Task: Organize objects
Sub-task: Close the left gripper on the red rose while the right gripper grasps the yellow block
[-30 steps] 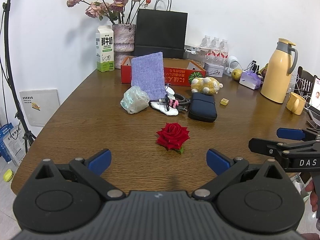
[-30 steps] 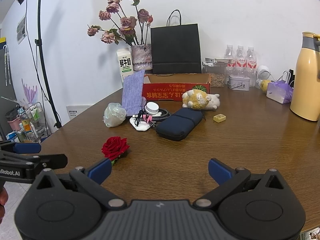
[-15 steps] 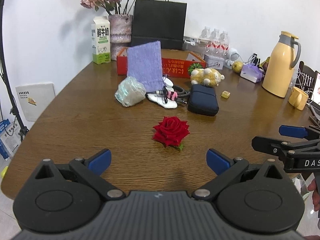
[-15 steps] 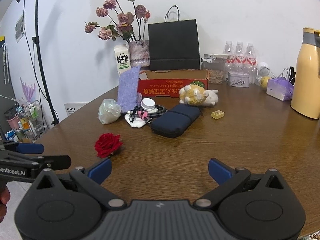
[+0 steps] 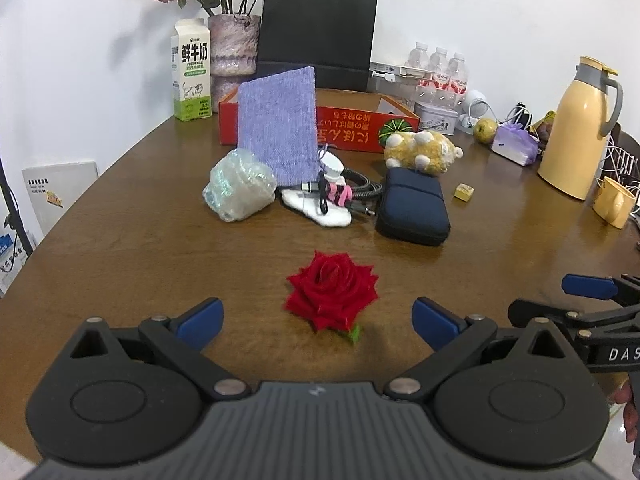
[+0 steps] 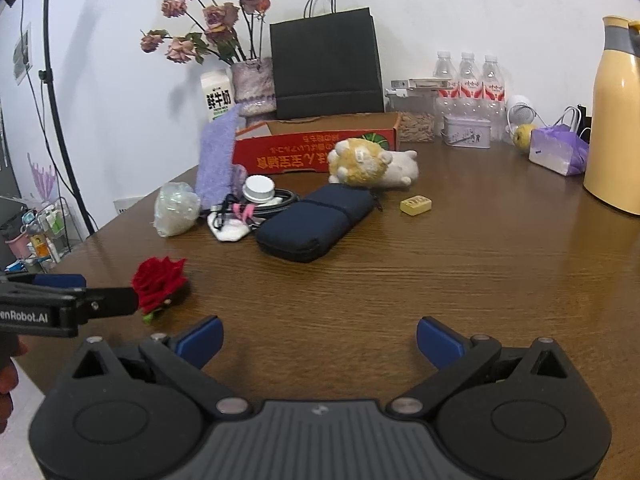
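Jaws wide, red rose (image 5: 333, 296) between

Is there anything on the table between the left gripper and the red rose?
No. In the left wrist view only bare table lies between the open left gripper and the rose, which sits just ahead of its jaws.

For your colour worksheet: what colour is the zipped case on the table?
Dark navy blue case; clearest in the left wrist view.

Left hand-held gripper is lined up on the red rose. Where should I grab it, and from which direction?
Grip the red rose across its bloom, coming straight ahead from the near table edge. It lies flat on the table with only a short green stub, and the open left hand-held gripper already brackets it.
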### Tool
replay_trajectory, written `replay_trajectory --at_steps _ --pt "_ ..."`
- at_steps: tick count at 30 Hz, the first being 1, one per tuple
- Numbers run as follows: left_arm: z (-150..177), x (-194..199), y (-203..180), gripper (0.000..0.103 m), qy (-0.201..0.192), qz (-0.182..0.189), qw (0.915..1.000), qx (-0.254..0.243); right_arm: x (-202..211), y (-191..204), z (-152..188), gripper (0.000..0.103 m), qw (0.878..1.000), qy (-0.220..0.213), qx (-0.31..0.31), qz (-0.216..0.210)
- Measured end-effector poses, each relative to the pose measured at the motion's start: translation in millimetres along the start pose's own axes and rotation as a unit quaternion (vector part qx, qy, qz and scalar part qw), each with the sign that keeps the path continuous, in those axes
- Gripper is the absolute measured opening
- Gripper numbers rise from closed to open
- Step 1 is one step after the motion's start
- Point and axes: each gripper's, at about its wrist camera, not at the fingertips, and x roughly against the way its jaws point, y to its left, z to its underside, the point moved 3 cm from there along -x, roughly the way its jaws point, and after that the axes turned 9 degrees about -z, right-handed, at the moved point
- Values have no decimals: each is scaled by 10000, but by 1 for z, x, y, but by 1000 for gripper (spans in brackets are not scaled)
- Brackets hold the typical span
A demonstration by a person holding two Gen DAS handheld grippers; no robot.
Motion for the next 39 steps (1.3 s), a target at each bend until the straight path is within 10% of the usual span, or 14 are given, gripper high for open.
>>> replay_trajectory --at_steps 10,18,39 --pt "-8 -29 -16 90 117 -100 9998 -103 -18 -21 -8 103 10000 81 26 10" --pt "-7 -41 -22 48 255 -54 9996 -88 -23 -27 -16 103 9999 125 118 18" --pt "-30 -47 -20 41 61 -352 9994 11 -61 -97 -67 103 9961 329 755 307"
